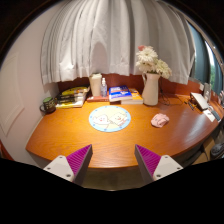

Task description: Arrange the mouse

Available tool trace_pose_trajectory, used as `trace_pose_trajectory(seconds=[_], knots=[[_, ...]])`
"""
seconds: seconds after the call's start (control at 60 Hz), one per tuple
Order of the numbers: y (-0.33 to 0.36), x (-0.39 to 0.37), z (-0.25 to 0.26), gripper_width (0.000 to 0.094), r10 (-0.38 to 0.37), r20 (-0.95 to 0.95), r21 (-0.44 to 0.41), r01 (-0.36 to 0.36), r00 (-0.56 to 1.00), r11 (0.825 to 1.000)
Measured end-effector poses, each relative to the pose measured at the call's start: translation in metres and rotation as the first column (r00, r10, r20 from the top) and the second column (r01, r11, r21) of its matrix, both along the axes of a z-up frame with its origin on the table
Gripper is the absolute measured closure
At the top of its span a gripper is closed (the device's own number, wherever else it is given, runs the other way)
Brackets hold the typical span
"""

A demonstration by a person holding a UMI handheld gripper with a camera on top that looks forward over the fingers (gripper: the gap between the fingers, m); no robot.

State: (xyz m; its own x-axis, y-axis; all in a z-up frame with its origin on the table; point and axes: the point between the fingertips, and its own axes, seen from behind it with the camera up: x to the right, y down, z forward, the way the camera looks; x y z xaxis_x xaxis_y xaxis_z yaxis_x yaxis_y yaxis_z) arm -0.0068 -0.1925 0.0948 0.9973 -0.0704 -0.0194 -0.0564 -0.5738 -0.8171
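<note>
A pink mouse (160,120) lies on the wooden desk (70,135), to the right of a round pale mouse mat (110,119). My gripper (113,160) is open and empty, held back at the desk's near edge, well short of the mat and the mouse. Its two purple-padded fingers (76,158) stand wide apart with only bare desk between them.
A white vase of flowers (151,82) stands at the back right. Books (122,95) and a white container (97,85) line the back edge, a stack of papers (71,97) lies at the back left, and devices (203,102) sit at the far right. Curtains hang behind.
</note>
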Motion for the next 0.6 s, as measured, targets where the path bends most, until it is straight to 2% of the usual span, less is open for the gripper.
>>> trace_pose_trajectory(seconds=[0.317,0.6], knots=[[0.031,0.161,-0.073,0.0095,-0.090,0.001,-0.119,0.090,0.996,0.989],[0.124,0.236,-0.097,0.0097,-0.049,-0.007,-0.165,0.047,0.999,0.985]])
